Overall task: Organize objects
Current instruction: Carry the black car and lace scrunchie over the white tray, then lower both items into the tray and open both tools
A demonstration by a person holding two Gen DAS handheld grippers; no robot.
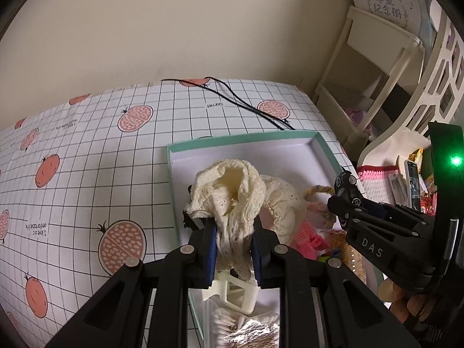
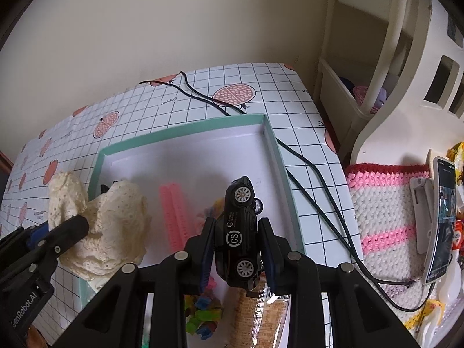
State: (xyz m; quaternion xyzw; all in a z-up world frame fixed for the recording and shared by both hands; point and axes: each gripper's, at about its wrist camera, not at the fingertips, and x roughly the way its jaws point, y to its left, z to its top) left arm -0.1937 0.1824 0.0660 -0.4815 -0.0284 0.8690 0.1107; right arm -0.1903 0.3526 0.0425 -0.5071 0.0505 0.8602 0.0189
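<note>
A shallow box with a mint-green rim [image 1: 240,138] [image 2: 185,133] and white floor lies on the checked tablecloth. My left gripper [image 1: 233,232] is shut on a cream lace cloth [image 1: 229,197] [image 2: 113,217] that bunches up over the box's left part. My right gripper [image 2: 236,232] is shut on a black toy car [image 2: 240,229] [image 1: 348,187], held nose-up above the box's right half. A pink comb [image 2: 172,214] [image 1: 304,236] lies on the box floor between the two. The left gripper's fingers [image 2: 63,229] show at the left edge of the right wrist view.
Black cables [image 2: 304,159] run across the tablecloth [image 1: 87,150] past the box's right side. A pink-and-white crocheted mat [image 2: 382,208] with a phone on a stand [image 2: 440,220] lies to the right. Cream shelves [image 1: 371,66] stand at the back right. Small colourful pieces [image 2: 203,316] lie in the box's near end.
</note>
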